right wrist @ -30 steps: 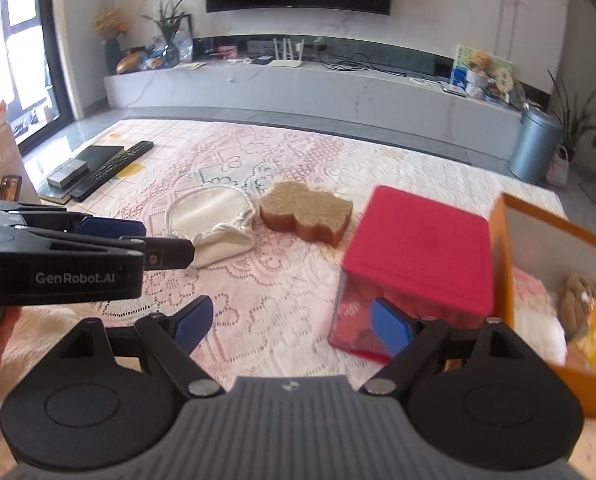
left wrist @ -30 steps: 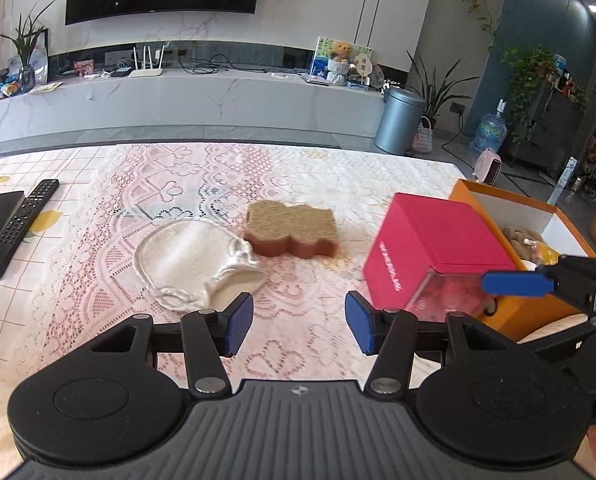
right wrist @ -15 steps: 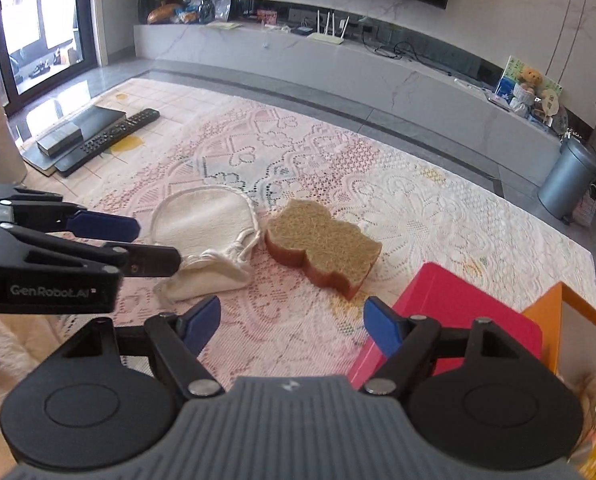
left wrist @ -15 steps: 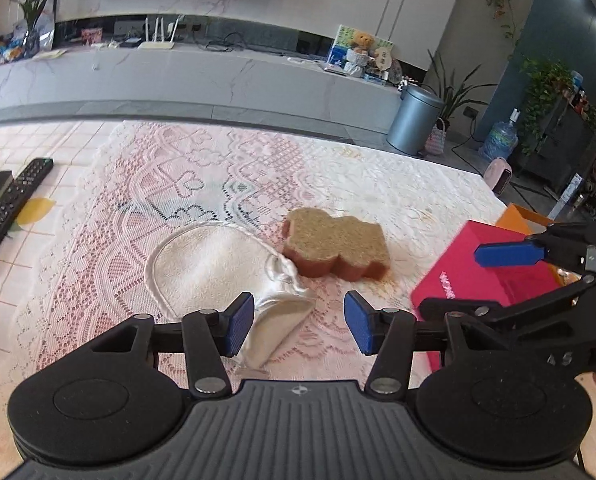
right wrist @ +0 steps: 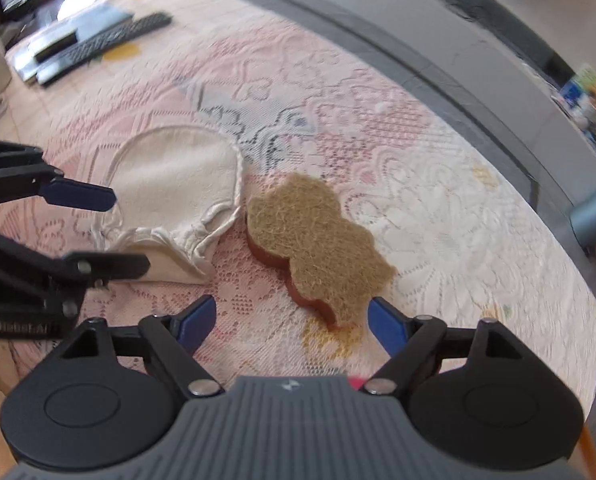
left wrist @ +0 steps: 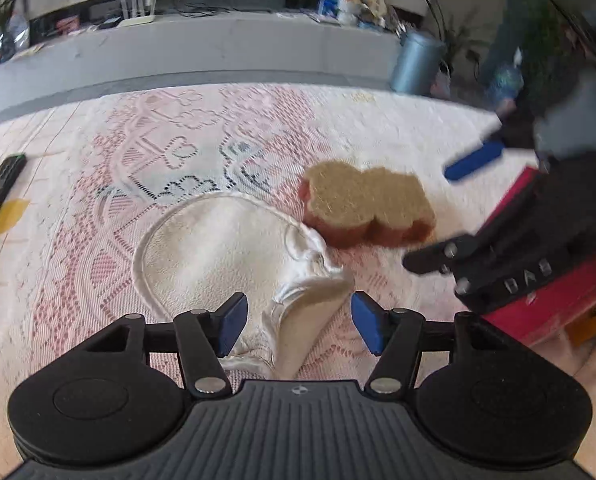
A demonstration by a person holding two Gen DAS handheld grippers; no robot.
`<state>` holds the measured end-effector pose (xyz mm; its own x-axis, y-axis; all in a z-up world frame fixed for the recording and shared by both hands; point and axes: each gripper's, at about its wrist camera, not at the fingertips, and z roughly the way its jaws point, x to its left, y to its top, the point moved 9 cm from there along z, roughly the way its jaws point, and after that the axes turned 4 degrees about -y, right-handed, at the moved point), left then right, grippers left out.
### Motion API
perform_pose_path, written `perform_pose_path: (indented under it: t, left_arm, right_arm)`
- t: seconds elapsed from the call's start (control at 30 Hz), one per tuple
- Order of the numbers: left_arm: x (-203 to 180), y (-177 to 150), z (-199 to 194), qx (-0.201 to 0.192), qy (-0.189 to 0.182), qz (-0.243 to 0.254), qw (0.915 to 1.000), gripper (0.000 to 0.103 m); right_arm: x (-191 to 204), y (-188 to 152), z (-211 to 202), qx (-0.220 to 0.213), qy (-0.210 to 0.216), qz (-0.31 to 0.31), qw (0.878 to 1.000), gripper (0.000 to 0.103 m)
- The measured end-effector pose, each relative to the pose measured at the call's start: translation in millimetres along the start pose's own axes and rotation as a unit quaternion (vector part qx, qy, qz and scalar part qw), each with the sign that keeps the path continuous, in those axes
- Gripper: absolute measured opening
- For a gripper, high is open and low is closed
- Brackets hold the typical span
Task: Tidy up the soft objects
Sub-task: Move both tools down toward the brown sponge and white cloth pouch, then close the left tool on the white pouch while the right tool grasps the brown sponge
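**Pouch and sponge lie under the open tongs**

Pouch (left wrist: 225,248), cream cloth with a drawstring neck, lies flat on the lace cloth (left wrist: 97,208) of the counter. Its gathered neck and folded corner are between the two blue pads of the left tongs (left wrist: 298,322), but the pads do not press on it. The jaws of the left tongs have just been opening and stand wide, holding nothing.

The sponge (right wrist: 314,236), tan on top and brown at the side, lies just to the right of the pouch, touching or almost touching its edge. Its near end comes between the pads of the right tongs (right wrist: 291,320), closer to the right pad. These jaws have also just been opening; they are wide apart and grip nothing.

In the left view the right tongs (left wrist: 454,216) stand to the right of the sponge, in front of a red box (left wrist: 546,304). A remote (right wrist: 109,36) lies far beyond the left tongs (right wrist: 101,236).
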<state>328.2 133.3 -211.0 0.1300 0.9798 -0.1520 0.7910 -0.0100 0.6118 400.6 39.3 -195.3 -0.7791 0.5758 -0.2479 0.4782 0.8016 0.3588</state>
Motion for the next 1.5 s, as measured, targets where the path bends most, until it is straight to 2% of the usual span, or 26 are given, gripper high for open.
perform_pose_path:
  t: [0.1, 0.2, 0.3, 0.4, 0.6, 0.67, 0.73, 0.77, 0.83, 0.9, 1.03, 1.1, 1.2, 1.27, 1.4, 1.43, 1.47, 1.5]
  left_arm:
    - [-1, -2, 14, 0.014, 0.025, 0.026, 0.9992, 0.071]
    - [2, 2, 21, 0.017, 0.028, 0.027, 0.9991, 0.072]
    - [7, 3, 28, 0.023, 0.041, 0.032, 0.9984, 0.073]
    - [11, 0, 31, 0.026, 0.033, 0.021, 0.9989, 0.074]
    - [6, -1, 29, 0.014, 0.001, 0.022, 0.9997, 0.076]
    - [3, -2, 30, 0.015, 0.000, 0.032, 0.9994, 0.080]
    - [1, -4, 32, 0.019, 0.005, 0.042, 0.9989, 0.081]
    - [1, -4, 33, 0.020, 0.007, 0.045, 0.9988, 0.081]
    - [1, -4, 34, 0.019, 0.010, 0.048, 0.9986, 0.081]
    - [2, -5, 35, 0.017, 0.015, 0.046, 0.9987, 0.081]
    - [3, -5, 37, 0.012, 0.023, 0.054, 0.9982, 0.083]
    - [4, -4, 38, 0.011, 0.024, 0.053, 0.9982, 0.082]
    - [5, -3, 37, 0.006, 0.021, 0.044, 0.9988, 0.072]
    - [8, -3, 36, 0.002, 0.029, 0.039, 0.9988, 0.056]
    - [13, 0, 34, -0.005, 0.037, 0.030, 0.9988, 0.039]
    - [13, 0, 34, -0.008, 0.040, 0.029, 0.9988, 0.032]
    - [13, 1, 33, -0.012, 0.037, 0.026, 0.9989, 0.019]
    - [12, 2, 32, -0.014, 0.033, 0.020, 0.9991, 0.014]
  right_arm:
    - [2, 10, 16, 0.030, 0.009, -0.072, 0.997, 0.088]
    - [2, 19, 29, 0.048, 0.025, -0.117, 0.992, 0.096]
    - [-3, 26, 43, 0.057, 0.011, -0.161, 0.985, 0.096]
    - [-9, 30, 54, 0.068, 0.014, -0.181, 0.981, 0.096]
    - [-21, 34, 68, 0.089, 0.051, -0.136, 0.985, 0.096]
    - [-24, 36, 72, 0.094, 0.057, -0.115, 0.987, 0.095]
    - [-24, 35, 76, 0.101, 0.065, -0.099, 0.988, 0.088]
    - [-25, 35, 77, 0.105, 0.064, -0.092, 0.988, 0.088]
    - [-27, 35, 79, 0.104, 0.053, -0.086, 0.989, 0.077]
    - [-29, 35, 77, 0.103, 0.041, -0.088, 0.990, 0.072]
    - [-23, 31, 66, 0.113, 0.068, -0.061, 0.989, 0.070]
    - [-21, 28, 61, 0.119, 0.068, -0.049, 0.989, 0.070]
    - [-15, 22, 58, 0.131, 0.086, -0.012, 0.988, 0.070]
    - [-15, 19, 60, 0.135, 0.082, -0.004, 0.987, 0.070]
    - [-15, 19, 61, 0.131, 0.079, 0.001, 0.988, 0.071]
    - [-15, 19, 61, 0.131, 0.078, 0.001, 0.988, 0.071]
    - [-16, 19, 61, 0.131, 0.077, 0.001, 0.988, 0.071]
    - [-15, 18, 60, 0.130, 0.075, -0.001, 0.989, 0.071]
